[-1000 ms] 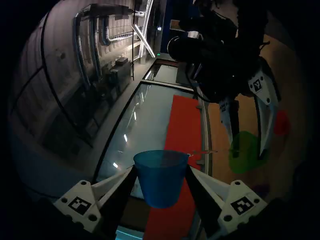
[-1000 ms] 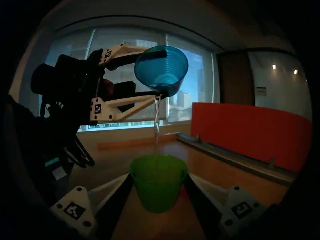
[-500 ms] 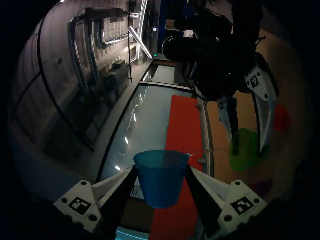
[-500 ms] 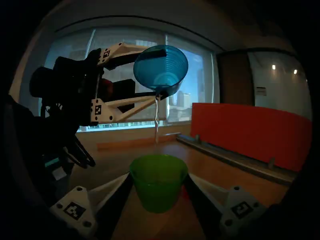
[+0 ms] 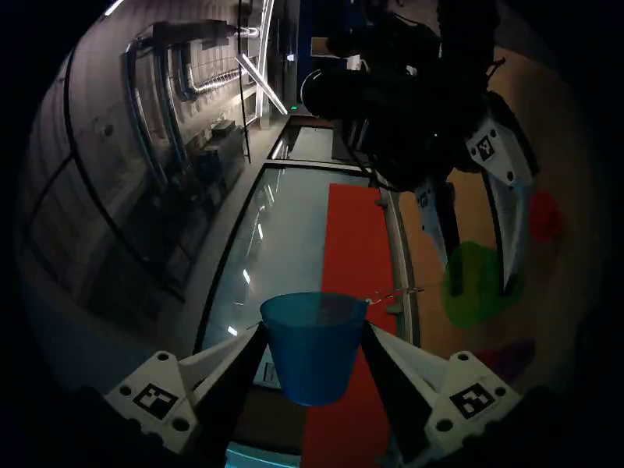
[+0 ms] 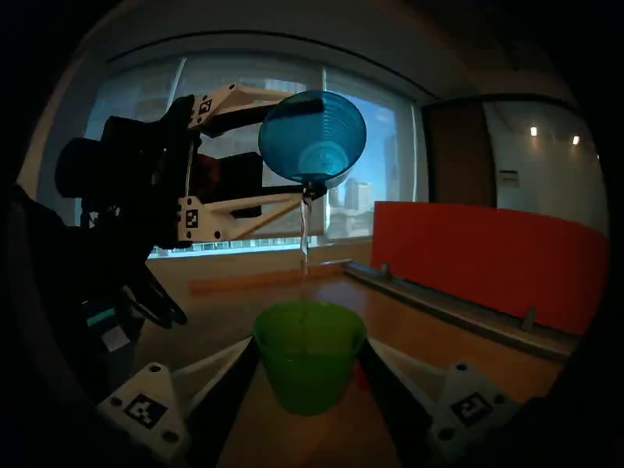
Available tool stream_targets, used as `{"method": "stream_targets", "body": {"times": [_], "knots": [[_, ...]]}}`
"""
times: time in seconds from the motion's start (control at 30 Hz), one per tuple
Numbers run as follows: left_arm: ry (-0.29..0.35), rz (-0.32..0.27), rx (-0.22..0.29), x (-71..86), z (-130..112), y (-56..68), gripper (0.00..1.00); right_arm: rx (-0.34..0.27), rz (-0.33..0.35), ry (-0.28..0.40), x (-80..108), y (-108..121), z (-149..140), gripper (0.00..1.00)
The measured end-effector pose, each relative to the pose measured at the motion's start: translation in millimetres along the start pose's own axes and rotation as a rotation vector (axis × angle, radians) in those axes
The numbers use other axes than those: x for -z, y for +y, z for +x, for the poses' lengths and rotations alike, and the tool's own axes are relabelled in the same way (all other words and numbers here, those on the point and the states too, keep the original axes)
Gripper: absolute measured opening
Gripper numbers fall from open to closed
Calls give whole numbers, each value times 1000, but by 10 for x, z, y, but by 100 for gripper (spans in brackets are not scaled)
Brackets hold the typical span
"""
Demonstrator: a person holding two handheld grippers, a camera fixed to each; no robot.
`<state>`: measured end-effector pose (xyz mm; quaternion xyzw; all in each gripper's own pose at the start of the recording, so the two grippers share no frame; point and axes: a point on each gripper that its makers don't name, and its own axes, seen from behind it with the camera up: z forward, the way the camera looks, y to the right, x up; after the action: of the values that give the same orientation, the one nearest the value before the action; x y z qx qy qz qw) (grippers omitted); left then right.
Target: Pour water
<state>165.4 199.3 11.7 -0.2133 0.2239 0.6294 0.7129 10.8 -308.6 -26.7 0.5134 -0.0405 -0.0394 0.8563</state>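
My left gripper (image 5: 314, 343) is shut on a blue plastic cup (image 5: 313, 347). In the right gripper view that blue cup (image 6: 312, 140) is tipped on its side high above, with its mouth facing the camera, held by the left gripper (image 6: 308, 140). A thin stream of water (image 6: 303, 230) falls from its rim into the green cup (image 6: 310, 355). My right gripper (image 6: 310, 351) is shut on the green cup, which stands upright below. In the left gripper view the green cup (image 5: 470, 282) sits between the right gripper's white fingers (image 5: 512, 234).
A wooden table (image 6: 437, 331) lies under both cups. An orange divider panel (image 6: 491, 253) runs along its far right edge. Large windows (image 6: 234, 156) fill the back wall. A red spot (image 5: 544, 216) shows on the table beyond the green cup.
The blue cup has tipped a little further, its mouth facing the right gripper's camera more. Water keeps streaming into the green cup. The green cup stays in place.
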Motion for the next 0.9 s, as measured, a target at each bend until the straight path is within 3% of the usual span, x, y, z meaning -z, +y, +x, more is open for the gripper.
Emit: {"method": "stream_targets", "body": {"times": [0.9], "knots": [[-2,-8,-105,26,65,-8,84,0,-2,5,10,21,14,90]]}}
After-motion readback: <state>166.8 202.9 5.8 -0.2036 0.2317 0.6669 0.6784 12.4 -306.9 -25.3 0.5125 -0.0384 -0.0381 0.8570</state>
